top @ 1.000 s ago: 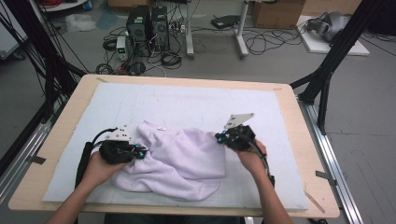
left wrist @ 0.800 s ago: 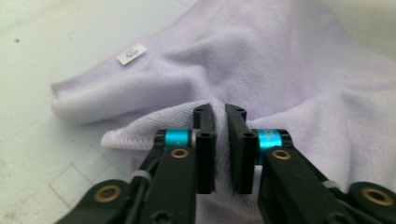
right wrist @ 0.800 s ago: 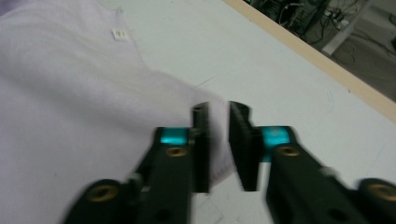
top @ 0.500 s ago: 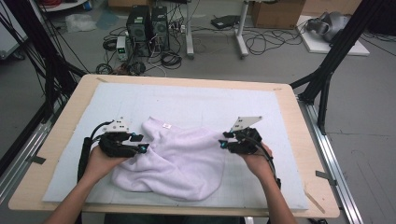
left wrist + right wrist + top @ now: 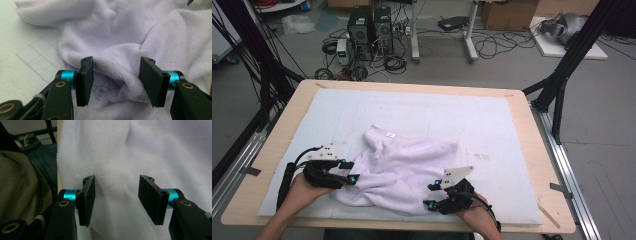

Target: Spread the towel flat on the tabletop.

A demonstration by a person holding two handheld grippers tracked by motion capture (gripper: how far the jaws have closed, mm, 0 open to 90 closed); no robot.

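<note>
Your left gripper [image 5: 351,171] sits at the left edge of the towel [image 5: 402,167], its jaws parted about halfway after just opening. In the left gripper view [image 5: 114,80] a fold of the towel [image 5: 125,50] bulges up between the pads, but neither pad presses on it, so nothing is held

Your right gripper [image 5: 431,195] rests at the towel's near right edge, close to the front of the table [image 5: 272,200]. Its jaws have also just been opening and stand about half apart. In the right gripper view [image 5: 116,197] the towel [image 5: 140,150] lies flat beneath the gap, unpinched

The towel, pale lilac, lies crumpled on the white mat [image 5: 492,125], in the near middle of the table, between your two hands
</note>
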